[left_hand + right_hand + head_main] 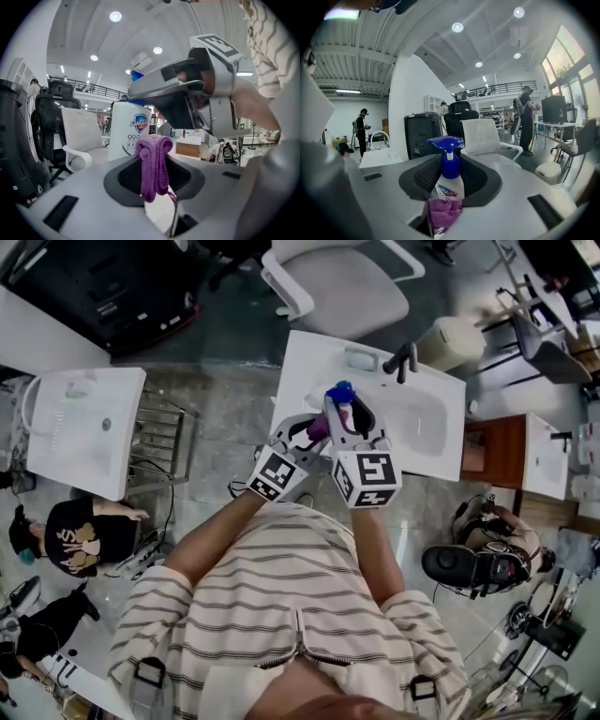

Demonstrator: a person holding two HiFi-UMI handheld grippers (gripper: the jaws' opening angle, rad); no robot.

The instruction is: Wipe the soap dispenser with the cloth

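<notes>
The right gripper (pixel 347 416) has its jaws partly apart and clamped on the dispenser (pixel 450 186), a pad on each side of the white body; the bottle stands upright between them, its blue pump (pixel 446 143) on top. The left gripper (pixel 314 432) has its jaws close together and pinches the cloth (pixel 153 164), a purple folded wad that sticks out at the tips and hangs down between them. This gripper sits at the right gripper's left, tips turned toward the bottle, so the two sets of tips are just beside one another. The cloth lies against the bottle's lower body, under the label, on the side nearest the right gripper's base. The sink (pixel 436 427) is below and ahead of both grippers; its tap (pixel 401 360) is beyond their tips; a white chair (pixel 342 277) stands farther off still.
</notes>
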